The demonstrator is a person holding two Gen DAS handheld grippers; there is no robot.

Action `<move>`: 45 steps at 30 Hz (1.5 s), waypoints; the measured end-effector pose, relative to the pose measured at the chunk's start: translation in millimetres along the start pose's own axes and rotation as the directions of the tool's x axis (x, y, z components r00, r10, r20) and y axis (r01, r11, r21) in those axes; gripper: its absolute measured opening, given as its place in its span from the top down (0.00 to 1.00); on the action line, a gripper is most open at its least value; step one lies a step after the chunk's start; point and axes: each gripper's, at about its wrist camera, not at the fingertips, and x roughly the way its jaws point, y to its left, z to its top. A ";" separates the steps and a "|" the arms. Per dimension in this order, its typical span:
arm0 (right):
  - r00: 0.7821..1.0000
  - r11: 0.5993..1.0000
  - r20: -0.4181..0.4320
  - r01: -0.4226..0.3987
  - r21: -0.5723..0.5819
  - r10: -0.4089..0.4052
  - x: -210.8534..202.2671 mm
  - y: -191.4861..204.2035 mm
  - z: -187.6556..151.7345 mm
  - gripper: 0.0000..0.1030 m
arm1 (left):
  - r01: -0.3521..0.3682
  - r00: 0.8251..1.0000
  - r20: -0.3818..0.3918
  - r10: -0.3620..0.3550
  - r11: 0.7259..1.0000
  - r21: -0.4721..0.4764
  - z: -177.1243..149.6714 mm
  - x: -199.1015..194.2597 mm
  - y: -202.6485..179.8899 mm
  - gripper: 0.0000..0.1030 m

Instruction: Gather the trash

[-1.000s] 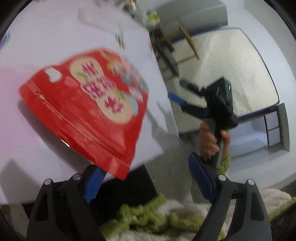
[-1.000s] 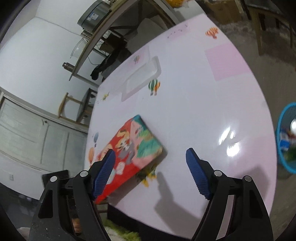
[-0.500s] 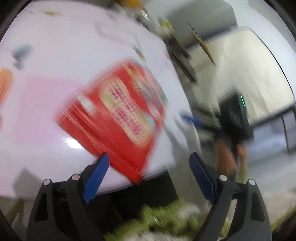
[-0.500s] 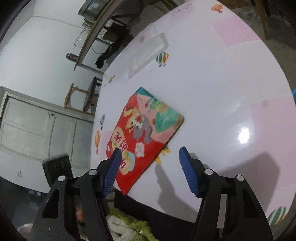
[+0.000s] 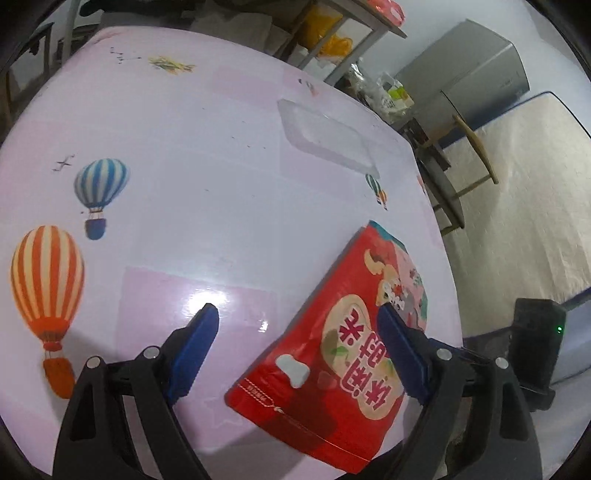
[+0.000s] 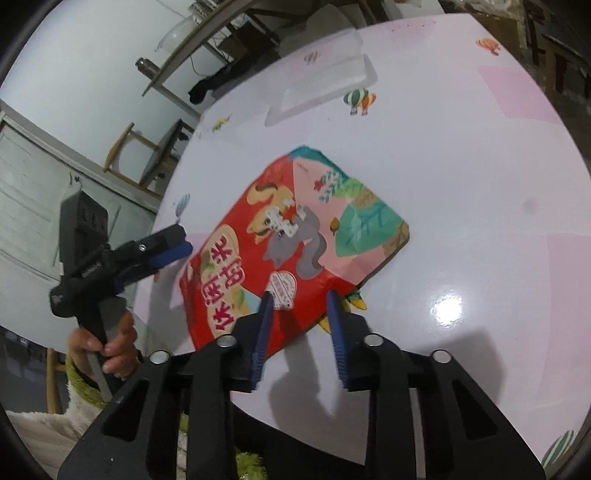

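I see a glossy table (image 5: 221,184), white with pale pink squares and printed hot-air balloons, a bright lamp glare on its near part. The red bag (image 6: 288,251) lies flat at the near edge of the table, one corner hanging past the rim. A clear tray (image 5: 325,140) sits farther back, well apart from the bag.

My right claw (image 6: 299,299) is closing, its blue pads on either side of the bag's near edge; I cannot tell whether the pads press on it yet. My left claw (image 5: 295,321) is spread wide above the table. In its own view one pad is over bare pink surface and the other in front of the bag, and in the right view it is beside the bag's left edge, apart from it. A hand (image 6: 107,343) grips its handle, with a fuzzy green-and-white sleeve (image 6: 74,398) below.

Around the table I make out white walls, a metal shelf rack (image 6: 192,55) with a steel bottle (image 6: 146,68) on it, a wooden chair (image 6: 129,151), and panelled white doors (image 6: 26,206). On the other side there is a grey fridge (image 5: 476,70), a cluttered rack with yellow bags (image 5: 325,33), and a pale mattress (image 5: 528,206) leaning on edge.
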 end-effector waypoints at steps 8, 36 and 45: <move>1.000 1.000 -0.018 -0.016 0.019 0.016 2.6 -10.4 -0.3 0.83 | 0.147 0.985 -0.085 -0.152 0.987 -0.058 -14.1 4.6 -1.5 0.18; 0.996 0.997 -0.038 -0.077 0.023 0.078 0.7 -14.5 -1.3 0.87 | 0.311 0.937 -0.158 -0.310 0.950 -0.018 -37.4 15.4 -38.6 0.76; 1.000 1.000 0.008 -0.014 0.015 0.014 -17.7 -17.4 19.7 0.65 | 0.194 0.976 -0.111 -0.188 0.980 0.046 -45.1 4.4 -38.0 0.89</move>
